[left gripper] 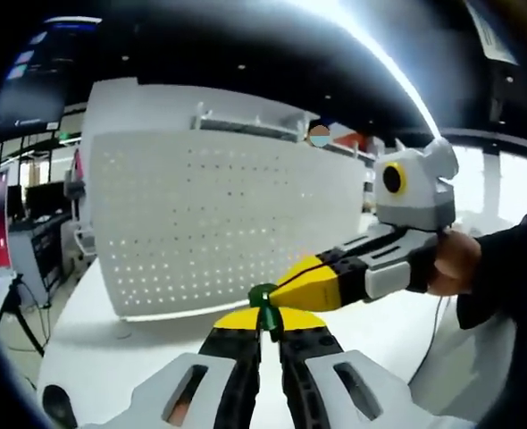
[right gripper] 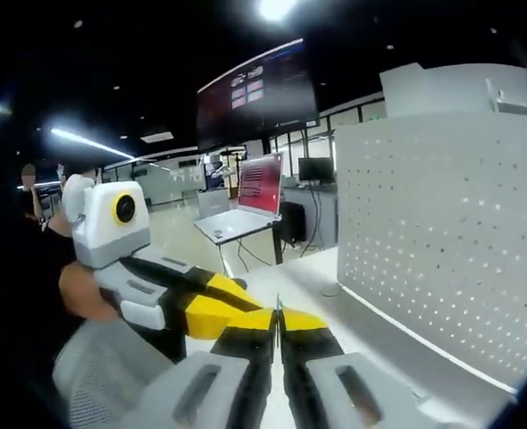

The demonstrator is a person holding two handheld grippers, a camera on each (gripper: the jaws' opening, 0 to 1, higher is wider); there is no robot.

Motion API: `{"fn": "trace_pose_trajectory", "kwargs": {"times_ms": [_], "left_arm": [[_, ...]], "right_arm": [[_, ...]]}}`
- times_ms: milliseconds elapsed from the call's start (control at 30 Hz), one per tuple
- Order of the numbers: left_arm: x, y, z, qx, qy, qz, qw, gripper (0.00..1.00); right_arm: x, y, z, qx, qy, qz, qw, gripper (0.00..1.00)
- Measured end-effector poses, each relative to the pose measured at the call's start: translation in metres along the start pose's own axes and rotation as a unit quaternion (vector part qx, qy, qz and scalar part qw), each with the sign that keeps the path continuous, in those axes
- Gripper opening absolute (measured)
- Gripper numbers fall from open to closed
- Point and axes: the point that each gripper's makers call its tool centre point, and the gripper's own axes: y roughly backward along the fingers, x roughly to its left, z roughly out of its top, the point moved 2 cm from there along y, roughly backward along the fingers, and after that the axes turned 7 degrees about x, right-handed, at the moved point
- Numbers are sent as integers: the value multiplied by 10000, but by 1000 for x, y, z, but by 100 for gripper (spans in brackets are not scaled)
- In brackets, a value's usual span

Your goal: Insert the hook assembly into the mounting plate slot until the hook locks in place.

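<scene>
A small green hook (left gripper: pixel 263 297) sits pinched at the tips of my left gripper (left gripper: pixel 265 320), whose jaws are shut on it. My right gripper (left gripper: pixel 286 284) comes in from the right, its yellow tips meeting the same green piece. In the right gripper view my right gripper (right gripper: pixel 279 329) is shut, with a thin sliver of the hook (right gripper: pixel 279 310) poking up between the tips. The left gripper (right gripper: pixel 262 316) touches it from the left. The white perforated mounting plate (left gripper: pixel 228 214) stands upright on the table just beyond the hook, and it also stands to the right as the plate (right gripper: pixel 442 241).
The white table (left gripper: pixel 85 340) carries the plate. A person's hand (left gripper: pixel 455 259) holds the right gripper. A tripod (left gripper: pixel 18 308) stands off the table's left edge. A laptop (right gripper: pixel 259 188) on a small stand and monitors (right gripper: pixel 317 170) lie beyond the table.
</scene>
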Motion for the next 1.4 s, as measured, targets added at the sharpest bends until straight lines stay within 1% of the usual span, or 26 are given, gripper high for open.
{"fn": "trace_pose_trajectory", "kwargs": {"times_ms": [100,267,433,733,833,967,1167,1300,1400], "left_arm": [[0,1,0,-39,-65,44,10000,4],[1,1,0,-54,-45,36,10000,5],[1,2,2,-103,-35,16,9999,6],[-3,4,2,-149,-72,-45,9999,4],[-3,6,4,-177,-64,-79,9998,4],[-2,7,4,-202,-91,-137,9997,3],[4,15,12,-353,185,-263,9989,3],[6,18,11,-374,279,-329,9984,2],[3,19,8,-355,265,-364,9984,2]], "right_arm": [[1,-1,0,-16,-112,35,9999,0],[1,0,0,-32,-226,70,9997,0],[0,3,1,-160,-483,125,9986,0],[4,6,2,-210,-582,131,9980,0],[5,7,3,-258,-709,179,9970,0],[7,8,5,-229,-667,179,9973,0],[13,5,16,-269,-613,131,9977,0],[17,5,15,-274,-535,119,9981,0],[19,6,12,-267,-528,114,9982,0]]}}
